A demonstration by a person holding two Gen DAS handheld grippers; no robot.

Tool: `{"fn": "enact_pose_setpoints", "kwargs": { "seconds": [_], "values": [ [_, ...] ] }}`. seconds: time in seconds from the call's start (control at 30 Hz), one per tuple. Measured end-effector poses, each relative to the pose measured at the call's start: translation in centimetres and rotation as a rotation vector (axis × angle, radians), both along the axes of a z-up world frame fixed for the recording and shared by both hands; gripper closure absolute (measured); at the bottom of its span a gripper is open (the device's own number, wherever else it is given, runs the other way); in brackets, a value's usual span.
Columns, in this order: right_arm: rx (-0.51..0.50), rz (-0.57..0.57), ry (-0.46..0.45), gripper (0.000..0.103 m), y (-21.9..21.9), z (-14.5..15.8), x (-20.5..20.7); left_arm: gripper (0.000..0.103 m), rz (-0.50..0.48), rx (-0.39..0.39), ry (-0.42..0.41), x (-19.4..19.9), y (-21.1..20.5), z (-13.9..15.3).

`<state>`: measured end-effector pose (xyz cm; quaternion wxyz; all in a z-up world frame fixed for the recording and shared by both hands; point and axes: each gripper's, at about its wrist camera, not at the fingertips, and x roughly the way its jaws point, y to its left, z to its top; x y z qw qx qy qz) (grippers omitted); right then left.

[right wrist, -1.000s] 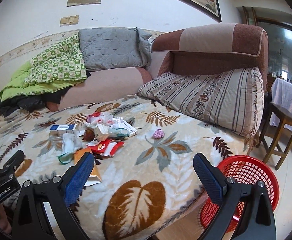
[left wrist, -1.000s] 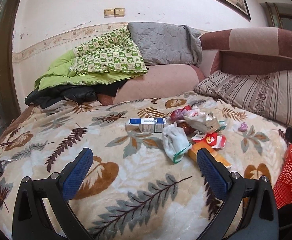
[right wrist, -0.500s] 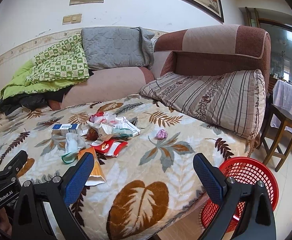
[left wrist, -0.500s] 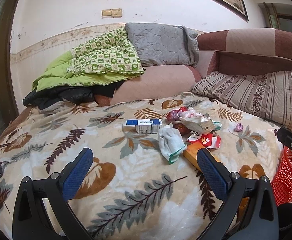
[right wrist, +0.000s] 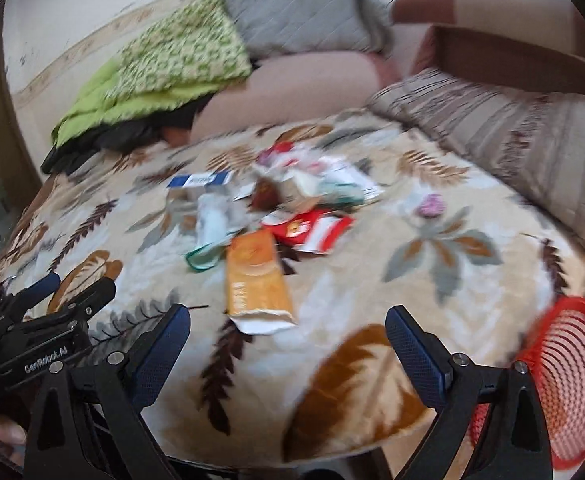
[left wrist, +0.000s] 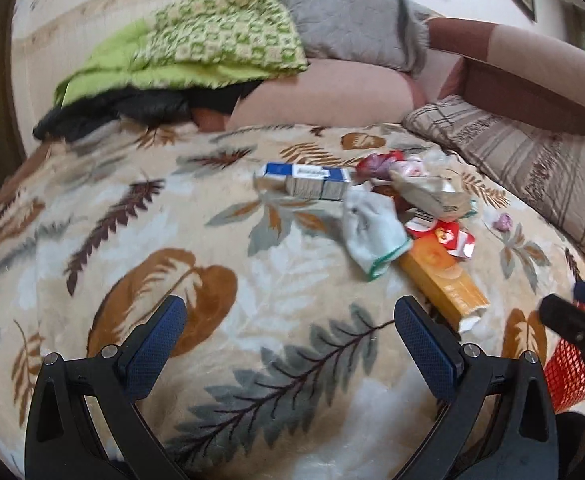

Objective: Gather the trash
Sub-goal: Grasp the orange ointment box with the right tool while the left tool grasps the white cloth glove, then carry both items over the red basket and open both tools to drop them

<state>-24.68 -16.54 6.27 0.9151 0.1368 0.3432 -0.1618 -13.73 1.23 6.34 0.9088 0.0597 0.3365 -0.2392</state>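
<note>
Two blue-padded fingers of the left gripper (left wrist: 290, 332) stand wide apart and empty above a plush leaf-print blanket (left wrist: 196, 240) in the left wrist view. Beyond them, near the middle of the bed, lies the trash: a blue-and-white carton (left wrist: 306, 180) on its side, a limp pale glove with a green cuff (left wrist: 370, 232) just in front of it, a long orange box (left wrist: 442, 280) with a torn-open end, a crumpled red-and-white wrapper (left wrist: 448, 238) touching the box, a creased paper bag (left wrist: 432, 194) and, apart to the right, a small pink wad (left wrist: 503, 222). A green checked quilt (left wrist: 220, 40) and a grey quilted cushion (left wrist: 348, 28) are heaped against the wall; a striped pillow (left wrist: 532, 160) lies at right. A red mesh basket (left wrist: 568, 372) shows at the edge, behind the right gripper's black tip.

Blurred by motion, the right wrist view shows the right gripper (right wrist: 288, 338) also spread open, holding nothing, with the orange box (right wrist: 256, 280) lying just ahead between its fingers. The red-and-white wrapper (right wrist: 312, 232) and glove (right wrist: 212, 220) flank the box's far end. The round red plastic basket (right wrist: 572, 376) sits beside the bed at lower right; the left gripper (right wrist: 56, 300) is at lower left.
</note>
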Motion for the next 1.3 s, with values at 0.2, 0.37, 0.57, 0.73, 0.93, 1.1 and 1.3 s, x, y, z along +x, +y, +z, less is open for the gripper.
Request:
{"fn": "enact_pose_setpoints", "kwargs": {
  "seconds": [0.2,0.37,0.57,0.73,0.93,1.1,1.3],
  "values": [
    [0.057,0.054,0.131,0.022,-0.6,-2.5,6.9,0.000,0.019,-0.009,0.029,0.9,0.4,-0.2],
    [0.077,0.061,0.240,0.048,-1.1,-5.0,9.4,0.000,0.020,-0.015,0.053,1.7,0.5,0.1],
    [0.082,0.036,0.155,0.049,-1.7,-3.9,6.1,0.012,-0.005,-0.025,0.074,3.4,-1.3,1.0],
    [0.112,-0.010,0.099,0.049,-2.6,-3.3,3.0,0.012,-0.072,-0.029,0.178,6.0,-5.9,1.0],
    [0.116,-0.053,0.055,0.049,-3.8,-2.1,0.8,0.021,-0.103,0.041,0.268,9.0,-11.8,-1.2],
    [0.119,-0.060,0.026,0.049,-3.9,-1.2,-0.4,0.069,-0.124,0.082,0.343,10.0,-13.2,-4.2],
    [0.100,-0.066,0.011,0.049,-3.5,-0.8,-1.4,0.081,-0.172,0.042,0.251,6.8,-10.9,-3.0]
  ]
}}
